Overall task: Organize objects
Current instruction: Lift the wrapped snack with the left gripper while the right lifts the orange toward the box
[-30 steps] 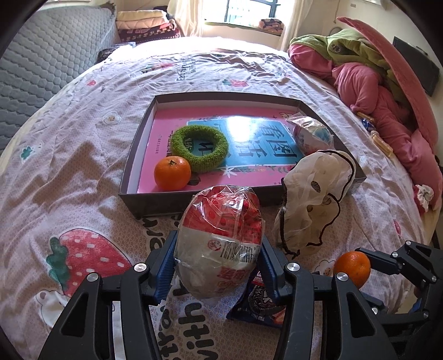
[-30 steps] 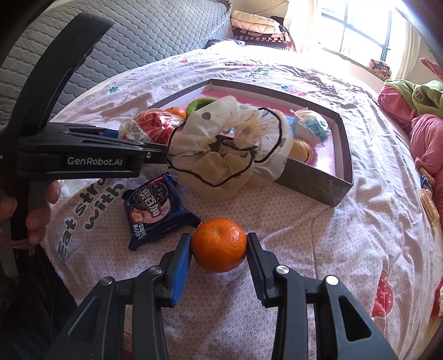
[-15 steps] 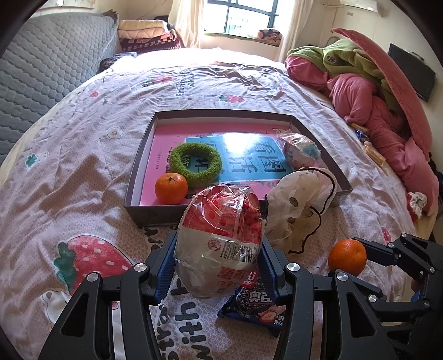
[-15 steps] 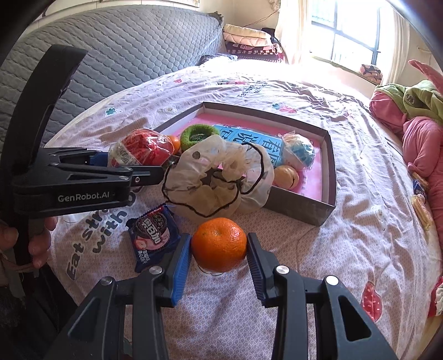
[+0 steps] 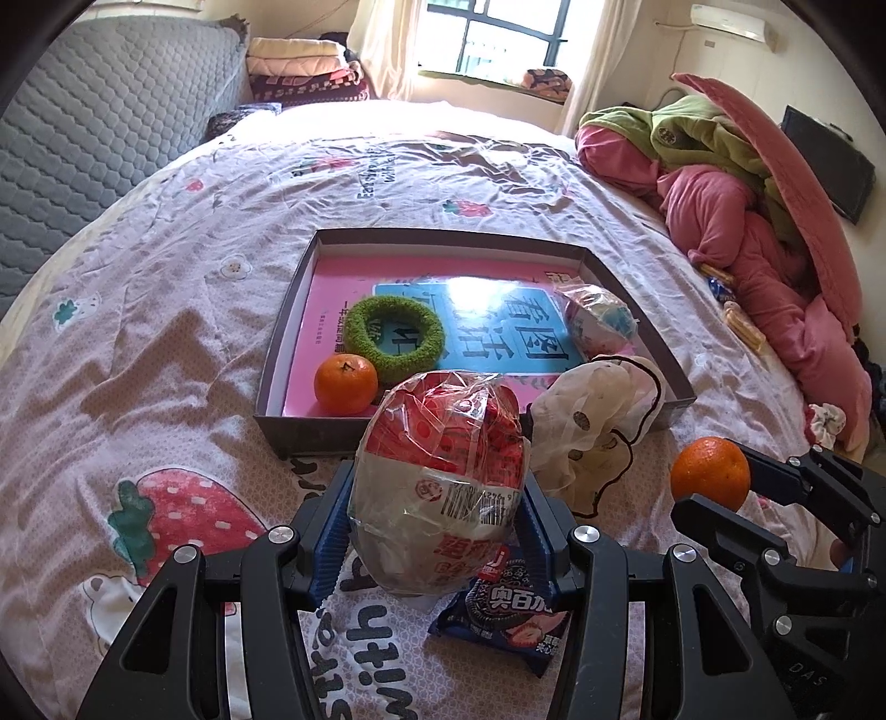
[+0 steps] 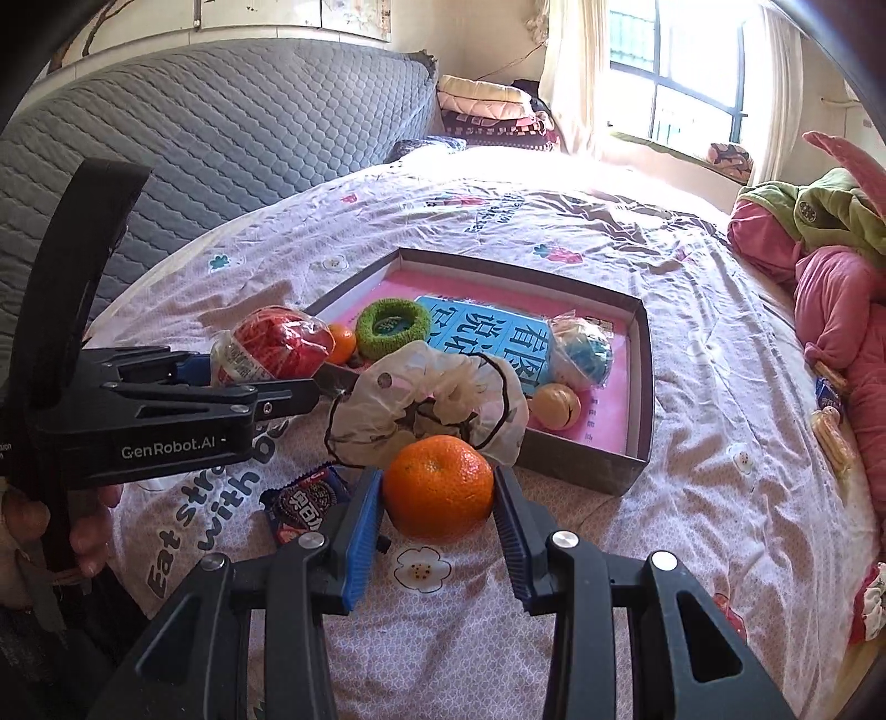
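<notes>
Grey quilted headboard (image 6: 232,138), pink bedding heap (image 5: 764,266), sunlit window (image 5: 498,33)

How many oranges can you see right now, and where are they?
2. One orange sits in the tray's near-left corner; the other orange is gripped by the right gripper. More could hide behind the cloth bag.

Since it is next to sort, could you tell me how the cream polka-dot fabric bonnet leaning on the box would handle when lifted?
The cream polka-dot fabric bonnet looks crumpled and thin, so probably floppy and light. Its loose black trim may snag the grey cardboard box.
</notes>
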The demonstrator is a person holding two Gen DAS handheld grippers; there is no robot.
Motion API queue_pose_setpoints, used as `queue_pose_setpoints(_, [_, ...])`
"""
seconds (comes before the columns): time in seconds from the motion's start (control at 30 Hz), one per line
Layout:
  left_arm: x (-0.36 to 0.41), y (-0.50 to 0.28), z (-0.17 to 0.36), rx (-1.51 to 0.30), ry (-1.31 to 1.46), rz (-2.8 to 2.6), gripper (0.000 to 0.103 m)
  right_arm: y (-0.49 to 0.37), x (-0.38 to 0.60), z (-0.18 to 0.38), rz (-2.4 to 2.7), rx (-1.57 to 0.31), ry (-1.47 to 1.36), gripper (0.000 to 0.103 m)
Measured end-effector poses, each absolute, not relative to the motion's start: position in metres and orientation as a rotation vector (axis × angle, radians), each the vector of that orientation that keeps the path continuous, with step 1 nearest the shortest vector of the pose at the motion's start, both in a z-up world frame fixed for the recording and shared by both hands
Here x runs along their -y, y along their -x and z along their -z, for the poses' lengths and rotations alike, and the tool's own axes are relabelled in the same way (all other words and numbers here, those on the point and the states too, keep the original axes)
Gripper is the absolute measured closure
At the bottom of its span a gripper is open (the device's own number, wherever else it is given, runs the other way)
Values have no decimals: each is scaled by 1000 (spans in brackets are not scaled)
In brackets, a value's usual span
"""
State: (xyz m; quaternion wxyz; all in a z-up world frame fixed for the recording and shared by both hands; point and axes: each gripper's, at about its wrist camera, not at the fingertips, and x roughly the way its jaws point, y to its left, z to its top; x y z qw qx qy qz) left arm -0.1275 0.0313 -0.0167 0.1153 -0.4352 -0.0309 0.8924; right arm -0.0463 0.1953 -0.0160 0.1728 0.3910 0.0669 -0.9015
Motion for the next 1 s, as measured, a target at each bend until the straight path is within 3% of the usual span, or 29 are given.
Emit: queue_pose_setpoints(1.0, [-39, 133, 3, 107, 1199, -2642, 48, 69, -215, 8, 2645, -83, -1070, 63])
